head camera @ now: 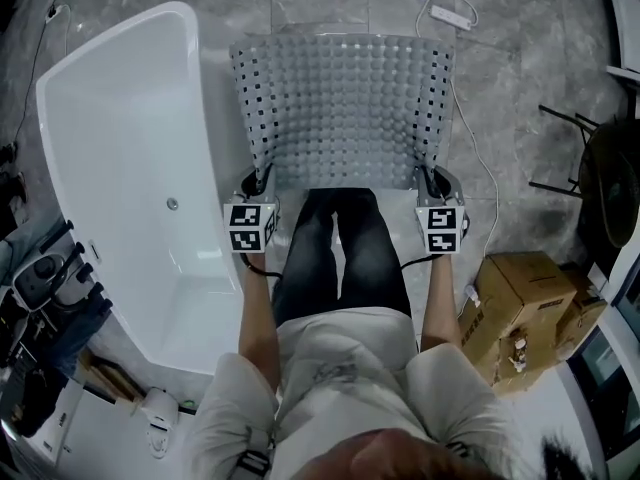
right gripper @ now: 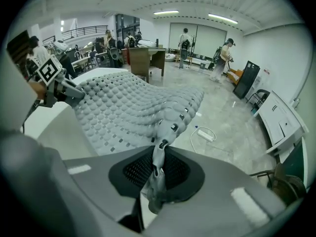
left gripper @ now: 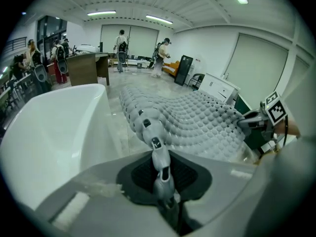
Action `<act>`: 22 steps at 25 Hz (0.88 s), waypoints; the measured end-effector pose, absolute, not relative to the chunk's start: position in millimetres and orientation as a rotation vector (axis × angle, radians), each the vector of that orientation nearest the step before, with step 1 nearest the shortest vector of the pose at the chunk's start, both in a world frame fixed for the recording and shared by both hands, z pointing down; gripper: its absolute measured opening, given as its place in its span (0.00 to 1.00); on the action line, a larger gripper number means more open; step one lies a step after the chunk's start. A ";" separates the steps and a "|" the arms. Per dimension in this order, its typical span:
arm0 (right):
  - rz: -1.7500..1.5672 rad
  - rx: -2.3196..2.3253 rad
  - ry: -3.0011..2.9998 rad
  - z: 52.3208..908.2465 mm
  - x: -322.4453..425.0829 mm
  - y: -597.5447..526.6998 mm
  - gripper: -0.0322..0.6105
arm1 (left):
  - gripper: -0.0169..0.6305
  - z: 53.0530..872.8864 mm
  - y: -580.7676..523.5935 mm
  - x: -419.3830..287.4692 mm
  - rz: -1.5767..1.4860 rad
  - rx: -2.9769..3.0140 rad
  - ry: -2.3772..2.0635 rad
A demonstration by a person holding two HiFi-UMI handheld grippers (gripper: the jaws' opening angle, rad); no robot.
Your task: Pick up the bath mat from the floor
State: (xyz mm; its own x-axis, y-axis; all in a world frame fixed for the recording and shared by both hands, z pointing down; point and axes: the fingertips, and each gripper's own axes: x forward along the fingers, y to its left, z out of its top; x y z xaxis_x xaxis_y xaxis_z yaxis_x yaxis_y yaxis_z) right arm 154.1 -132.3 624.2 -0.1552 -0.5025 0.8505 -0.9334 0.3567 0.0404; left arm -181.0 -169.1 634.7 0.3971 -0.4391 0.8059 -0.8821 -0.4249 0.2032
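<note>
The grey studded bath mat (head camera: 345,108) is stretched out in front of the person's legs (head camera: 340,248), held by its two near corners, with the white bathtub (head camera: 130,148) just beside it on the left. The left gripper (head camera: 258,181) has its jaws pressed together on the near left corner; in the left gripper view (left gripper: 160,174) a thin fold of the perforated edge runs straight up between the pads. The right gripper (head camera: 432,181) pinches the near right corner in the same way, and in its own view (right gripper: 157,174) the rubbery edge is crumpled in the grip. Taking both corners at matching height keeps the wide, floppy sheet spread flat between the hands instead of folding on itself, though it sags in the middle. The near edge is clearly off the marble floor (head camera: 520,98); whether the far edge has cleared it cannot be told from these views. The lift looks well under way. A white power strip (head camera: 448,13) lies on the floor near the mat's far right corner, and a cardboard box (head camera: 520,308) stands to the person's right, well apart from the mat.
</note>
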 end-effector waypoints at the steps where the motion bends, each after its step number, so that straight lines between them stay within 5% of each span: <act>1: 0.653 1.269 -1.798 617.1 153.5 -132.7 0.11 | 0.10 628.1 -169.0 -181.9 0.894 2.026 -1.129; 22: 0.530 1.367 -1.870 454.6 143.6 -146.7 0.12 | 0.10 467.8 -192.6 -193.7 0.782 2.151 -1.213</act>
State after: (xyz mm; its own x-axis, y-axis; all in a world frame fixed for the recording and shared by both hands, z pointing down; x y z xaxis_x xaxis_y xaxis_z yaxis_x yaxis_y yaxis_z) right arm 143.6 -146.7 454.6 -0.1514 -0.6247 0.7661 -0.9339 0.3444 0.0963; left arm -193.7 -192.6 467.8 0.4248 -0.5619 0.7098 -0.8784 -0.4456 0.1729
